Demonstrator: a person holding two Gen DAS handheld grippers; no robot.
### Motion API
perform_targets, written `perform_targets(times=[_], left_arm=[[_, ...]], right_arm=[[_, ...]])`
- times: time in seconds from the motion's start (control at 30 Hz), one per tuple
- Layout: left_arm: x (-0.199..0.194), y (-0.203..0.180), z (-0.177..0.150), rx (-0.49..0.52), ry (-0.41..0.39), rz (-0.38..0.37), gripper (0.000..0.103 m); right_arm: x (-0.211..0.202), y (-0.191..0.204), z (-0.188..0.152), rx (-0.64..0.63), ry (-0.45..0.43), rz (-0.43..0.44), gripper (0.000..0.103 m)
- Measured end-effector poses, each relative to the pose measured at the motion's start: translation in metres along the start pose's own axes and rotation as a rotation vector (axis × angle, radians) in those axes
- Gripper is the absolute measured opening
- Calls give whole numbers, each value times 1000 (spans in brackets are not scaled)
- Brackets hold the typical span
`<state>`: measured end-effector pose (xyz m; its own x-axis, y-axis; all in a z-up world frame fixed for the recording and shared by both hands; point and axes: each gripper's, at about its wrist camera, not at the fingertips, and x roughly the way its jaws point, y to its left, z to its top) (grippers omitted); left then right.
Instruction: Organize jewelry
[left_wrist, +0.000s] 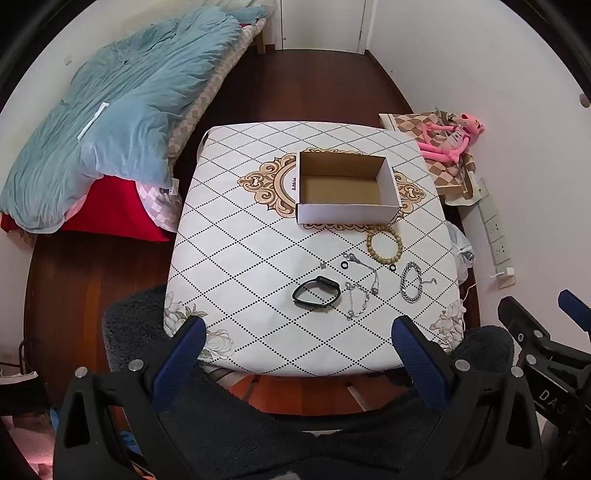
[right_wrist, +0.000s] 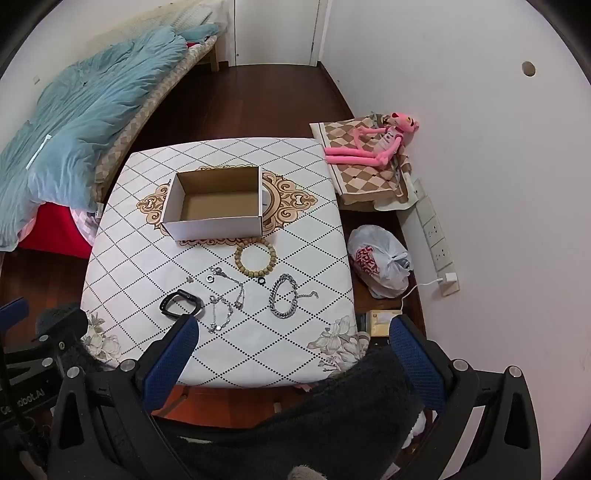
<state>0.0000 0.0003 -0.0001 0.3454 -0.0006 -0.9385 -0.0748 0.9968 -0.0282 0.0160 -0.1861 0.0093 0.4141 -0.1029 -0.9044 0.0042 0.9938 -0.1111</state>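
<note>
White table (left_wrist: 236, 236) with black dotted diamonds and gold medallion; white box (left_wrist: 347, 214), brown inside; tan bead bracelet (left_wrist: 384, 244); pink plush (right_wrist: 373, 142).

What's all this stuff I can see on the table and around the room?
open cardboard box: one, white outside, brown inside, empty, table centre
wooden bead bracelet: one, tan, just in front of box
black wristband: one, near front-left
thin silver chains: tangled, count unclear, beside wristband
chunky silver chain bracelet: one, right of them
small black rings: about three
patterned tablecloth: white, diamond grid
pink plush toy: one, by right wall
blue quilt: on bed, left
white plastic bag: floor, right
left hand-held gripper: open, empty
right hand-held gripper: open, empty
</note>
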Motion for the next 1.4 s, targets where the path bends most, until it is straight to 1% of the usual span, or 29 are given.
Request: perform_targets(times=[0.27,0.3,0.6,0.63,0.9,0.93,1.0,1.07,1.4], left_arm=[[1,-1,1,7,-2,3,102],[-5,-2,5,8,-5,7,102],[-10,-1,11,3,-11,7,102],[-10,-6,5,16,-10,15,102],[-15,-8,11,14,-17,13,102],[-16,-8,4,24,-21,14,102],[-17,-9,4,24,-23,15,102],[-18,-10,5,24,-24,14,102],[-18,-6,3,22,-24,13,102]], right_arm=[[1,-1,0,1,7,10,103],[1,-1,0,0,8,10,103],[0,-3,0,1,9,9,103],[0,-2,1,-1,10,7,103],[-3,-2,0,3,6,9,103],[-3,-2,0,3,5,9,103],[-3,-3,0,5,4,11,103],[-13,-10,2,9,2,12,103],[-13,-5,2,6,4,15,103]])
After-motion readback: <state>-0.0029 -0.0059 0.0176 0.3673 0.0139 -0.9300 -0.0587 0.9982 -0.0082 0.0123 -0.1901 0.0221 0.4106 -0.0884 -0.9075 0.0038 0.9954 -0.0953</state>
